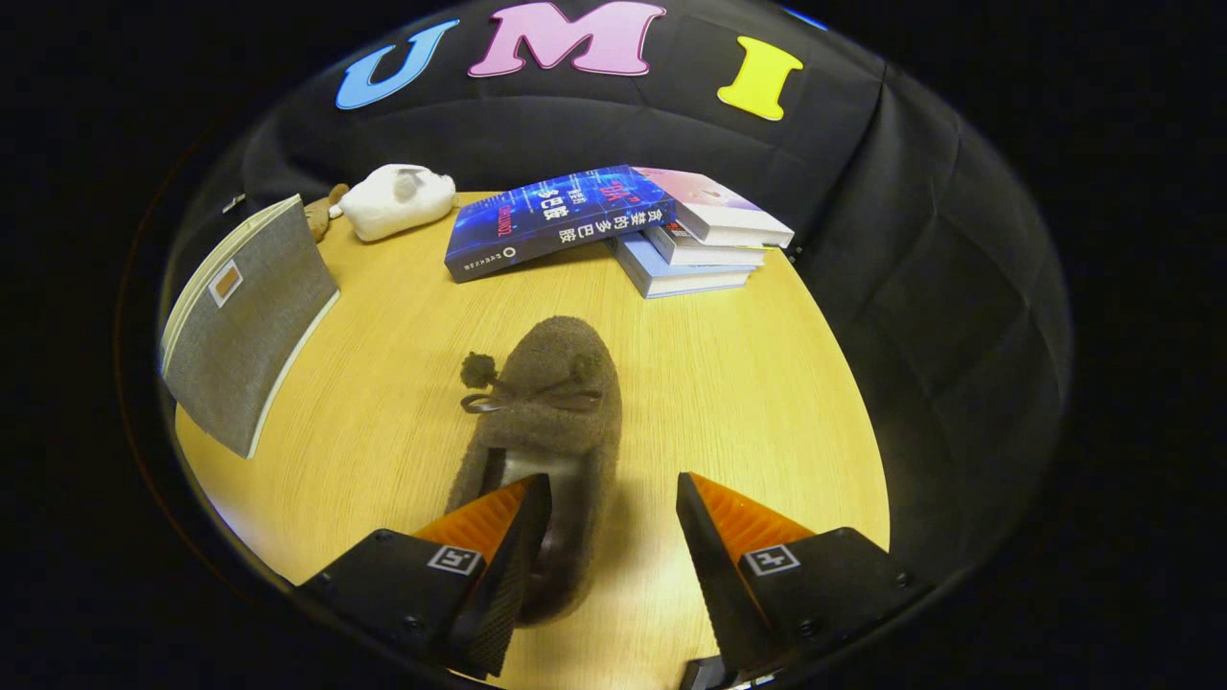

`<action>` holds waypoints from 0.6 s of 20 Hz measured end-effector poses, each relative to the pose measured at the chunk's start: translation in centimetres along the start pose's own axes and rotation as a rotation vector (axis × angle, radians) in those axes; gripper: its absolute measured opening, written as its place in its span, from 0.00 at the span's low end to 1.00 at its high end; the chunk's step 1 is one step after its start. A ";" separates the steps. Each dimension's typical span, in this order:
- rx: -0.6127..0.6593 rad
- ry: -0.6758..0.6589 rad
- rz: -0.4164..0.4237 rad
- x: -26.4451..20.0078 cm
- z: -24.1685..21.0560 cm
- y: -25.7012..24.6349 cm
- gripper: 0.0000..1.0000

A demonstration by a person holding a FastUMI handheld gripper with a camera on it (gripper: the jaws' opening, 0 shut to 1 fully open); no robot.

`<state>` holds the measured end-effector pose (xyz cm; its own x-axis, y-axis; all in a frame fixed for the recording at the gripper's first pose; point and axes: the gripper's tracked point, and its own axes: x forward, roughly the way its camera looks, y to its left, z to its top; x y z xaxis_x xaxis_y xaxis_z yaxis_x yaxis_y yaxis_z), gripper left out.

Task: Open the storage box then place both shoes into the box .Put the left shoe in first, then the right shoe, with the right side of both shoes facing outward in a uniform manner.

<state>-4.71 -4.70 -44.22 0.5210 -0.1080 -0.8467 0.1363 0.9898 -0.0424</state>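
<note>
A fuzzy brown shoe (551, 412) with a small bow and pompoms lies on the wooden table (748, 383), toe pointing away from me. My gripper (613, 517) is open over its heel end. The left finger (498, 546) sits inside the shoe's opening, and the right finger (719, 546) hangs outside the shoe's right wall, so that wall lies between them. Neither finger visibly presses on the shoe. The grey fabric storage box (244, 326) stands at the left of the table, its lid side facing the shoe.
A stack of books (623, 225) lies beyond the shoe at the back of the table. A white plush toy (398, 199) and a small brown toy (321, 213) sit at the back left, behind the box. Black cloth walls surround the table.
</note>
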 end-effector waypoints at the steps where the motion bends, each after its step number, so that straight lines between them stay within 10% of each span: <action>1: -0.003 -0.001 0.007 0.6 0.3 0.0 0.79; 12: 0.006 0.021 -0.012 3.7 1.1 0.6 0.08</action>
<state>-1.81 -4.62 -46.76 0.5015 -0.1176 -0.8571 0.1478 0.9878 -0.0491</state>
